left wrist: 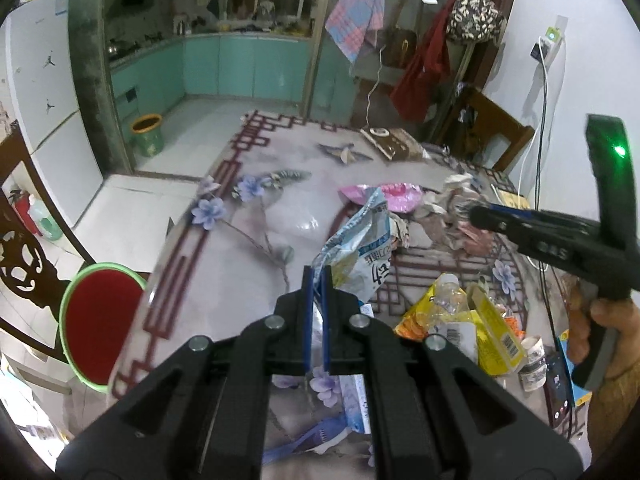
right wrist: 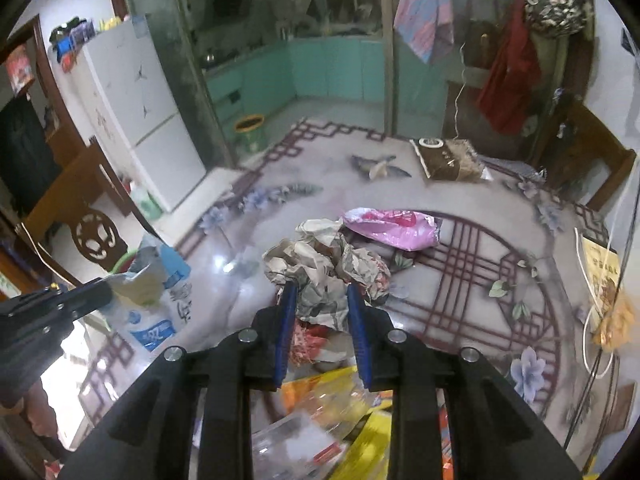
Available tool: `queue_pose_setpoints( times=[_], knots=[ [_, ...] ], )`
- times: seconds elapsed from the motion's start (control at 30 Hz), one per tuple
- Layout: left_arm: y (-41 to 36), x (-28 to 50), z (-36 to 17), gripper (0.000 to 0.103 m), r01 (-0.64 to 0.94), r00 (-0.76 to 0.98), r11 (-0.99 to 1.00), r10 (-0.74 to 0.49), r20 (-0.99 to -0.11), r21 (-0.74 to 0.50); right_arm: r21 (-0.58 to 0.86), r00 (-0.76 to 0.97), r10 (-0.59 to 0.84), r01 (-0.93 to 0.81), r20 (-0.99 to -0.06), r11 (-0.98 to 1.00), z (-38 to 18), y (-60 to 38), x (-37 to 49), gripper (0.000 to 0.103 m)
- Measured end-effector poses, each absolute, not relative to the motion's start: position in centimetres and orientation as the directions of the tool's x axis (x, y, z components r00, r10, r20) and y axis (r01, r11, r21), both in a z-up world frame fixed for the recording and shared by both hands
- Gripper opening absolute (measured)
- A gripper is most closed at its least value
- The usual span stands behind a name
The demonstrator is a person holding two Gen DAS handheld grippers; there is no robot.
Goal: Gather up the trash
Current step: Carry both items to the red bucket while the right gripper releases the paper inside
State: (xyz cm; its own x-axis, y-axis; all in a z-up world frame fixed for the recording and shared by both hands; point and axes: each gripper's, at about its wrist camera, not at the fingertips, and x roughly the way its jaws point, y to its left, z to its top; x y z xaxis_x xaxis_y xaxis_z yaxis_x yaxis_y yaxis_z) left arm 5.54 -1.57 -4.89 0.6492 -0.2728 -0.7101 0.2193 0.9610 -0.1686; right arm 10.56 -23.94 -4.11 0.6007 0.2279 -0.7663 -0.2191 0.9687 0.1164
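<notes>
The worktop (right wrist: 480,280) carries a cloth printed with flowers and a dark red lattice. At its far end lies a brown patterned box (right wrist: 446,159), with a white cable leading up from it. A white fridge (right wrist: 136,112) stands at the far left. A green bin (left wrist: 147,135) stands on the kitchen floor before teal cabinets (left wrist: 236,66). A red stool (left wrist: 100,328) with a green rim stands near left. A checked towel (left wrist: 354,20) and a red garment (right wrist: 508,76) hang at the far right.

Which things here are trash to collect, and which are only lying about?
For the job: blue-white wrapper in left gripper; crumpled paper at right gripper; pink bag; yellow packaging; red bin.
Lying about: brown box; fridge; hanging cloth.
</notes>
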Motion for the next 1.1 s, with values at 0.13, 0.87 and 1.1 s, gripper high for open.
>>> queue_pose_setpoints(
  times=[0.13, 0.87, 1.1],
  knots=[
    [0.5, 4.6, -4.3, 0.003, 0.199, 0.676, 0.966, -0.257, -0.691, -0.164, 0.129, 0.618, 0.229, -0.202, -0.752, 0.971, -3.3, -22.8, 8.5, 0.026],
    [16.7, 4.5, -6.2, 0.003, 0.083, 0.684, 0.987, -0.155, -0.713, -0.135, 0.161, 0.614, 0.283, -0.248, -0.737, 0.955, -2.6, -6.8, 6.6, 0.026],
    [22.4, 5.8, -8.4, 0.003, 0.039, 0.657, 0.992, -0.118, -0.744, -0.123, 0.172, 0.574, 0.298, -0.265, -0.763, 0.949, -4.4, -1.7, 7.6, 0.026]
  ],
)
